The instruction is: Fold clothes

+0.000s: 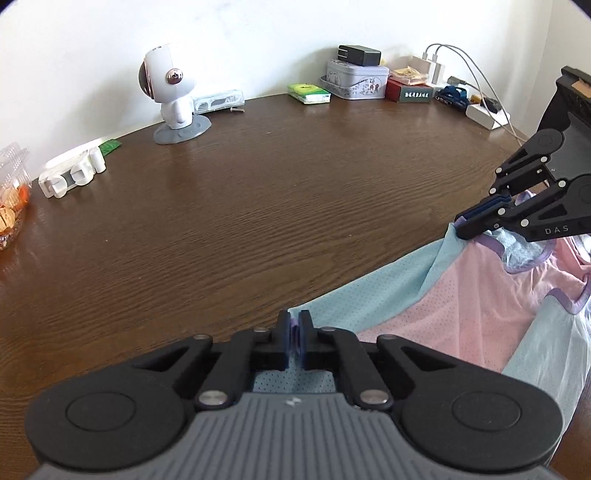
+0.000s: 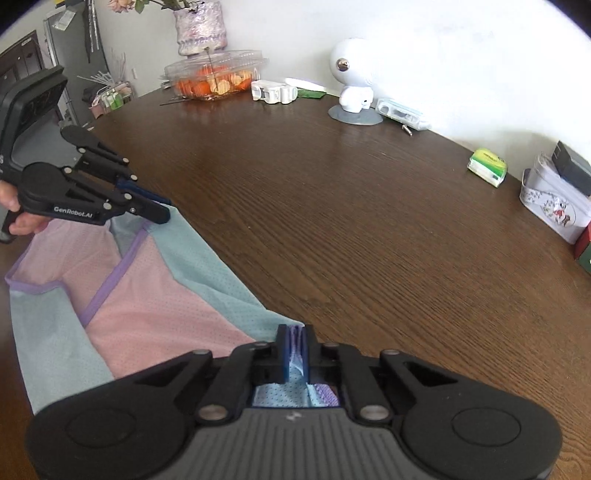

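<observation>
A pastel garment of pink and light blue mesh with purple trim lies at the near edge of the brown wooden table. My left gripper is shut on a purple-trimmed edge of it. My right gripper, at the right of the left wrist view, pinches another edge. In the right wrist view the right gripper is shut on bunched blue and purple fabric. The garment stretches left to the left gripper, held by a person's hand.
Along the wall stand a white astronaut figure, a green tissue pack, a tin box and chargers with cables. A clear box of orange food and a vase sit at the far left.
</observation>
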Action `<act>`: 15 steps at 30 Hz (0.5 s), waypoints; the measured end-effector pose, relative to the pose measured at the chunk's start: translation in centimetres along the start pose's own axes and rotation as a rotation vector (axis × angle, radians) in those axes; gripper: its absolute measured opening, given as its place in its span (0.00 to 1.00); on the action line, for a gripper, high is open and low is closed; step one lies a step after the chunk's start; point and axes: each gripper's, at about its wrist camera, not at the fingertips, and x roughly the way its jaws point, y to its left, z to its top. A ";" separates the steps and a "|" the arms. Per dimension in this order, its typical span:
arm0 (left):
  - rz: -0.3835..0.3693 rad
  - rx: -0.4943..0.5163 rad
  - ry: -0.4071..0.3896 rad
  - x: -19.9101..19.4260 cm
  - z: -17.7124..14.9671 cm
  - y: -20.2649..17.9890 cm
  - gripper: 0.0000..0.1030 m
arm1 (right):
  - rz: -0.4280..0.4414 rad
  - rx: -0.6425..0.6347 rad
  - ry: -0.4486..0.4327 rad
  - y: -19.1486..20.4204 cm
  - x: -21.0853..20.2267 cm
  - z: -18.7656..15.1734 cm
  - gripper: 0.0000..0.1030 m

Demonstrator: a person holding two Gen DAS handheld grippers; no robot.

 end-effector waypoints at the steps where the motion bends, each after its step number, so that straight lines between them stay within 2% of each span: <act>1: 0.006 0.006 -0.002 -0.2 0.0 -0.2 0.04 | -0.004 -0.003 -0.008 0.2 -0.2 0.1 0.04; 5: 0.014 0.002 -0.041 -2.0 -0.3 -0.4 0.04 | -0.016 -0.010 -0.043 0.7 -1.0 0.3 0.04; 10: 0.046 0.022 -0.105 -6.2 -1.5 -1.9 0.04 | -0.015 -0.056 -0.116 2.5 -4.9 -0.2 0.04; 15: 0.066 -0.027 -0.168 -9.2 -6.0 -4.5 0.04 | 0.004 -0.112 -0.146 5.0 -8.4 -3.1 0.04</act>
